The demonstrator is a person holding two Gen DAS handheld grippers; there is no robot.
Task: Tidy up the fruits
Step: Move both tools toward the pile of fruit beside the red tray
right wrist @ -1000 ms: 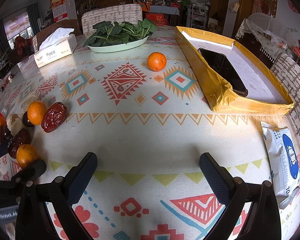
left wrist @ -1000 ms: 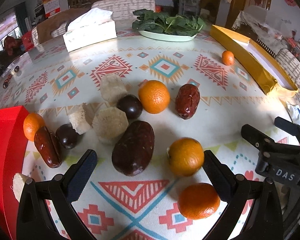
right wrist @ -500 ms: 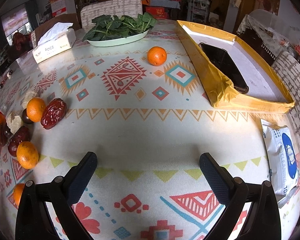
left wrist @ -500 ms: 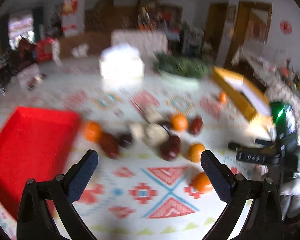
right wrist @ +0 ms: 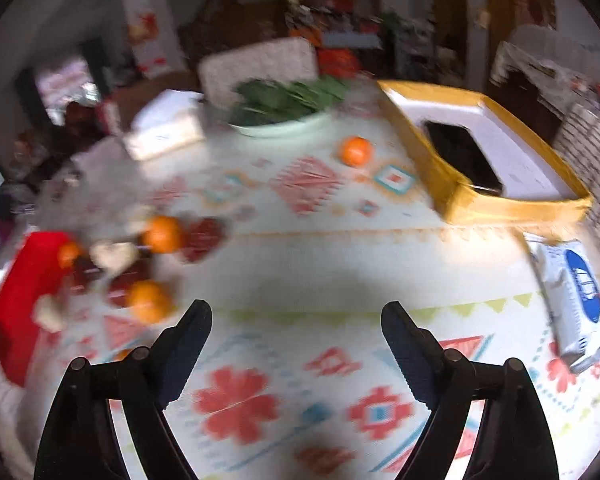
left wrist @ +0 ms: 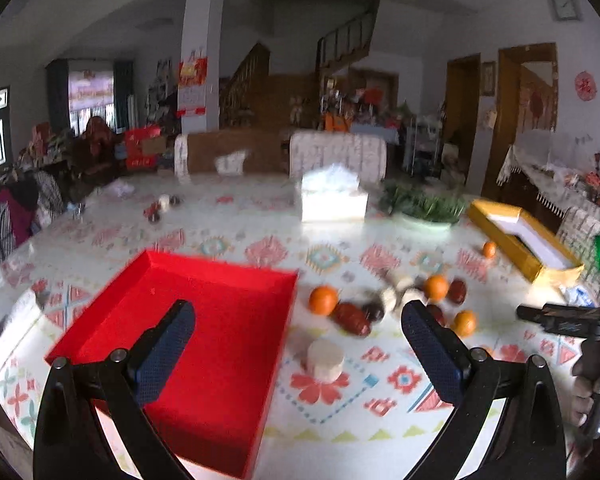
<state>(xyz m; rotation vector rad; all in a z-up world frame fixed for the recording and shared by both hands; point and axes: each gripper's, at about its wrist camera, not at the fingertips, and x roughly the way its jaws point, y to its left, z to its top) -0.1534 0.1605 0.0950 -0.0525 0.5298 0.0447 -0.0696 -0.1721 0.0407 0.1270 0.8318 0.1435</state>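
Now the left tongs (left wrist: 298, 332) gape wide and empty, pulled up and back from the fruit they hovered over a second ago, so the whole red tray (left wrist: 204, 320) shows, bare inside. The right tongs (right wrist: 296, 334) are also spread, holding nothing, and have lifted and swung, blurring their view. The oranges (left wrist: 323, 300), dark dates (left wrist: 352, 318) and pale slices (left wrist: 325, 359) lie unmoved on the tabletop (left wrist: 340, 412) beside the tray, so sorting has likely not begun.

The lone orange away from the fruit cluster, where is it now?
In the right wrist view the lone orange sits upper centre on the tablecloth, between the plate of greens and the yellow box, touching neither.
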